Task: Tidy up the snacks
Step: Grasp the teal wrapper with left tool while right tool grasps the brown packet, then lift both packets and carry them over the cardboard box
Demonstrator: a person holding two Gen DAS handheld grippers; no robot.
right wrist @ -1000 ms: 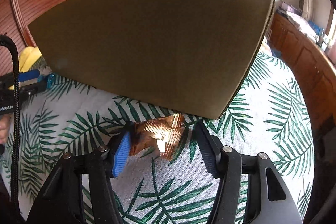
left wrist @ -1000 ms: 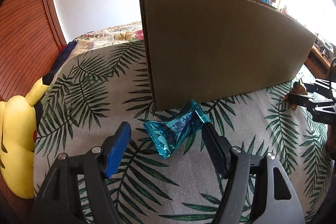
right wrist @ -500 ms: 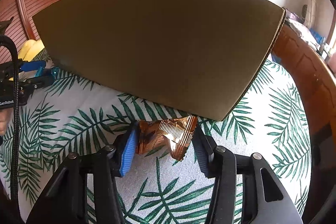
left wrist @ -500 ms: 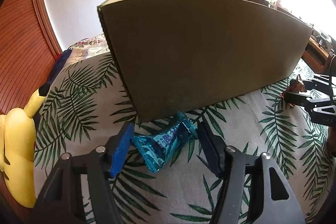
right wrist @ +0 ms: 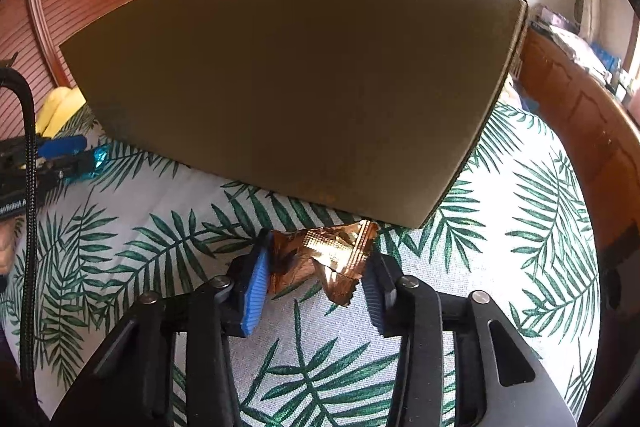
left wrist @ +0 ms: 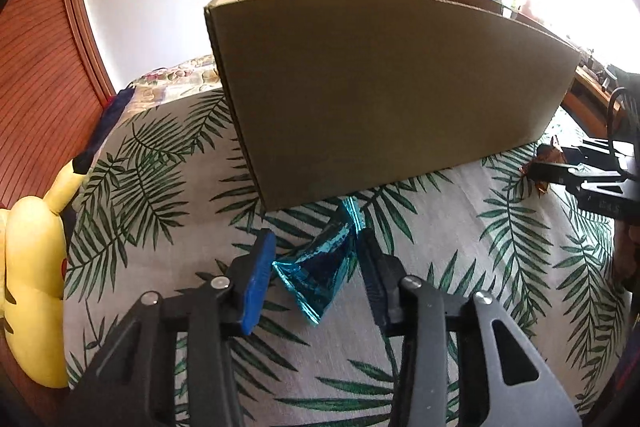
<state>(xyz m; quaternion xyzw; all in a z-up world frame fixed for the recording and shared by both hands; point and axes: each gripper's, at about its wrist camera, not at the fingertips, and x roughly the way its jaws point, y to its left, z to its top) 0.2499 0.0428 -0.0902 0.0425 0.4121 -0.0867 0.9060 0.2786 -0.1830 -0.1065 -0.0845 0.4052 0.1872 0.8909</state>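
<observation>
My left gripper is shut on a shiny blue snack packet, held just above the palm-leaf bedspread in front of the near wall of a tall open cardboard box. My right gripper is shut on a crinkled copper-gold snack packet near the box's right corner. Each gripper shows in the other's view: the right one at the far right, the left one at the far left. The box's inside is mostly hidden.
A yellow Pikachu plush lies at the bed's left edge by a wooden slatted wall. A curved wooden bed frame runs along the right. A black cable hangs at the left of the right wrist view.
Both grippers closed onto their packets and lifted them slightly. The left view rose, so the box's open top now shows.
</observation>
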